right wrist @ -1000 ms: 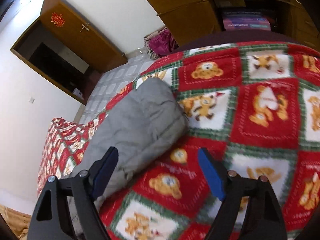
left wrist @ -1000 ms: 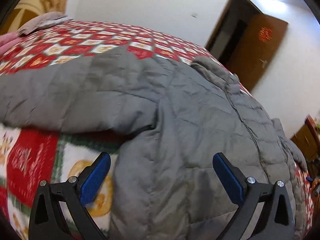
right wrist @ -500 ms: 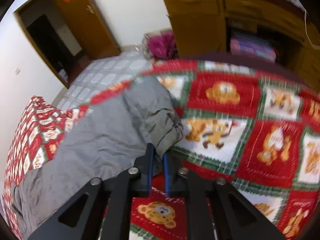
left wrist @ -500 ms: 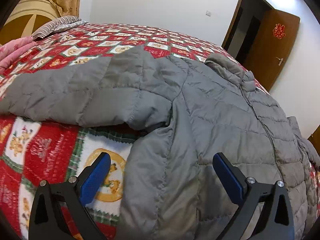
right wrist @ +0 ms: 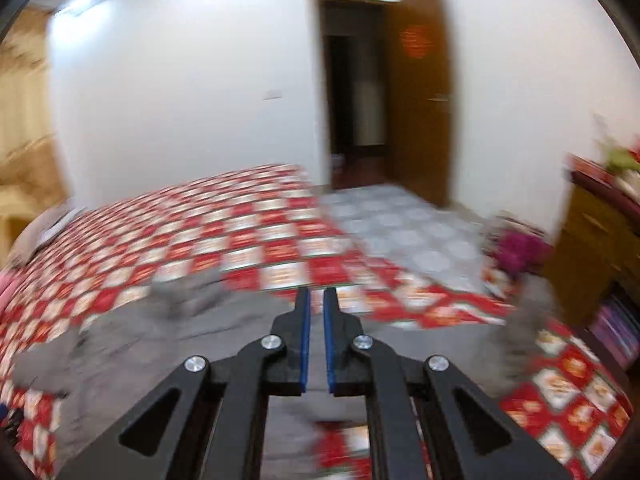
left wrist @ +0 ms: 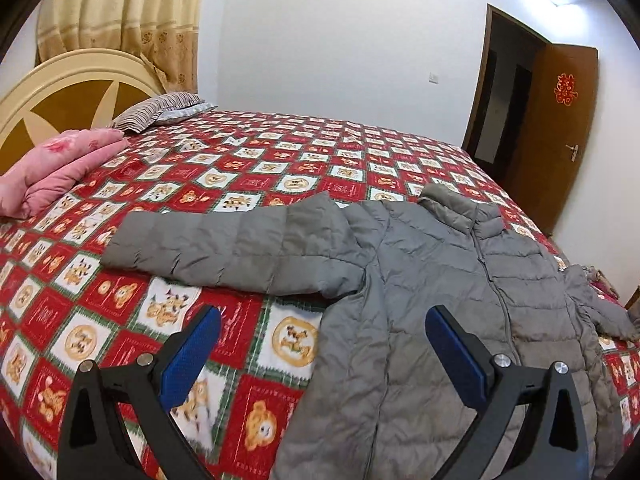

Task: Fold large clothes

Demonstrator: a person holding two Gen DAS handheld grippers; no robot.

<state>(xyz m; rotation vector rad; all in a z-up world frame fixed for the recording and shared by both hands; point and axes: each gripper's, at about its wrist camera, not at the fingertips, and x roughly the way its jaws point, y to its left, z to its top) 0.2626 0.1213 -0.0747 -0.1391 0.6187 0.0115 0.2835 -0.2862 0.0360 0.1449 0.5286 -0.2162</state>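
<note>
Jaws wide over grey jacket (left wrist: 460,280); pink quilt (left wrist: 56,168) well apart.

Bare quilt (left wrist: 320,148) lies open beyond the jacket (left wrist: 440,288); pillows (left wrist: 60,168) and headboard (left wrist: 60,92) block the far-left end.

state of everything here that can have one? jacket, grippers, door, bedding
grey puffer jacket: spread flat on the bed, zipped, one sleeve stretched out sideways, not folded yet
left gripper: open, holding nothing
right gripper: shut, nothing visible between its pads
door: open
pink quilt: folded, by the headboard
striped pillow: lying flat at the head of the bed
curtain: drawn closed
</note>
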